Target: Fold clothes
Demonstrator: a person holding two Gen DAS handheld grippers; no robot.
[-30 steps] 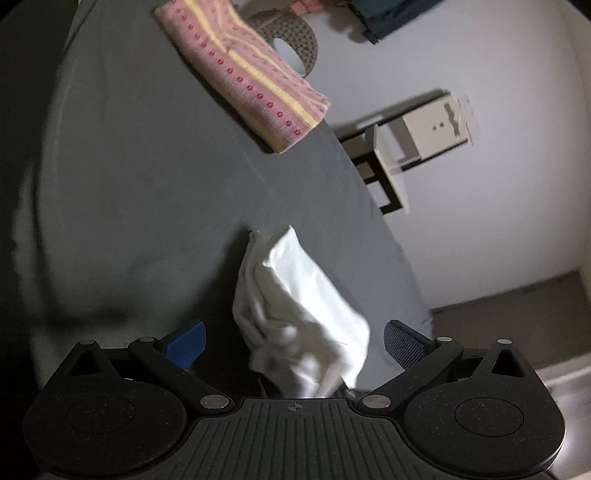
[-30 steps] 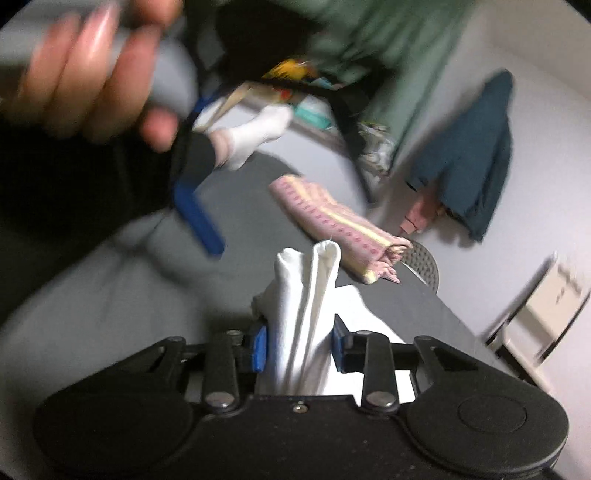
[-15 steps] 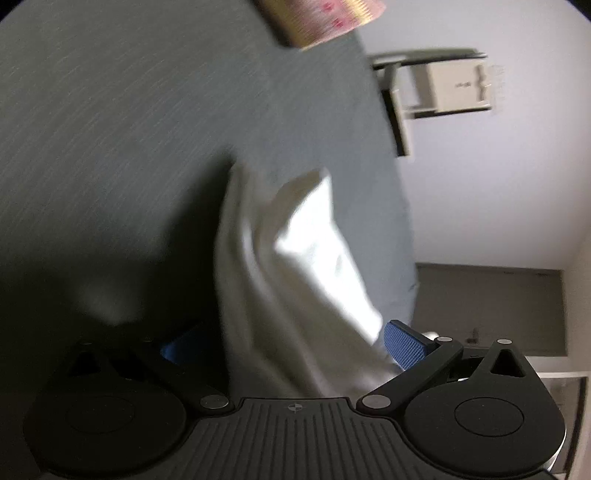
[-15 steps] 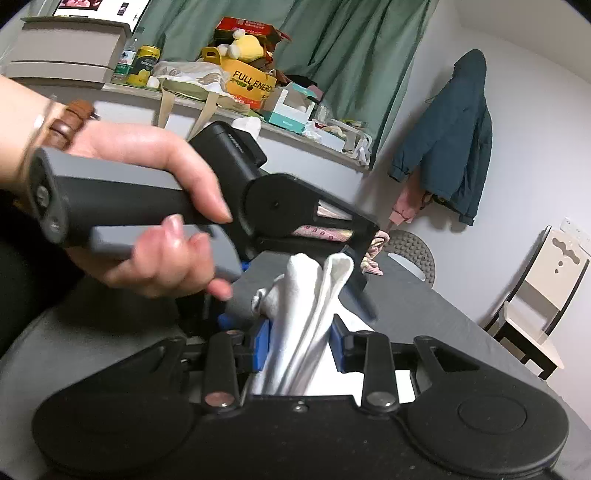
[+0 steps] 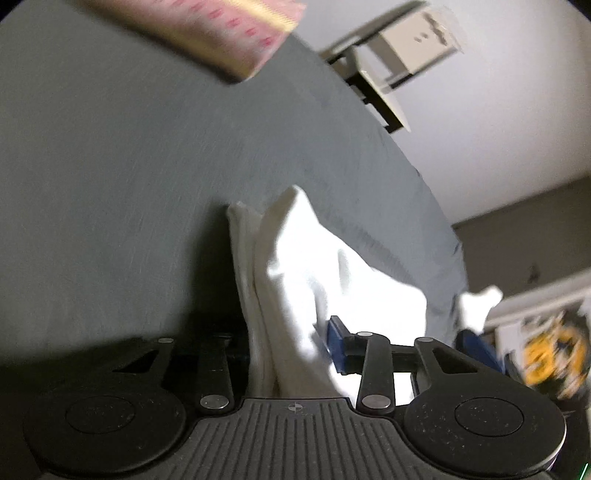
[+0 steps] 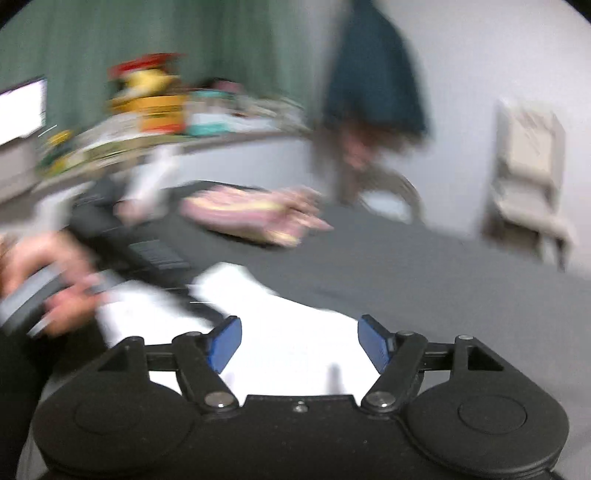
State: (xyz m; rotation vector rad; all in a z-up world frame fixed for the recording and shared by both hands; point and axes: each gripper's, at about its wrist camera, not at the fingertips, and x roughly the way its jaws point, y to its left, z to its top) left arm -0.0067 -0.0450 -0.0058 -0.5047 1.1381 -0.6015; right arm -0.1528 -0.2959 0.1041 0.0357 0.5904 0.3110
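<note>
A white garment [image 5: 332,273] lies bunched on the grey covered table [image 5: 110,184]. My left gripper [image 5: 288,347] is shut on a thick fold of it; one blue pad [image 5: 336,343] presses the cloth and the other is hidden behind it. In the blurred right wrist view, the white garment [image 6: 295,332] spreads flat under my right gripper [image 6: 299,341], which stands open with nothing between its blue pads. A person's hand [image 6: 48,291] holds the left gripper's handle at the left.
A folded pink patterned garment [image 5: 207,33] [image 6: 251,214] lies farther back on the table. Beyond the table's edge stand a white chair [image 5: 388,74] [image 6: 528,177], a dark jacket [image 6: 373,74] on the wall and a cluttered shelf [image 6: 166,110].
My right gripper has let go of the white garment and opened. My left gripper, open before, has shut on the garment's fold. Both views are swinging.
</note>
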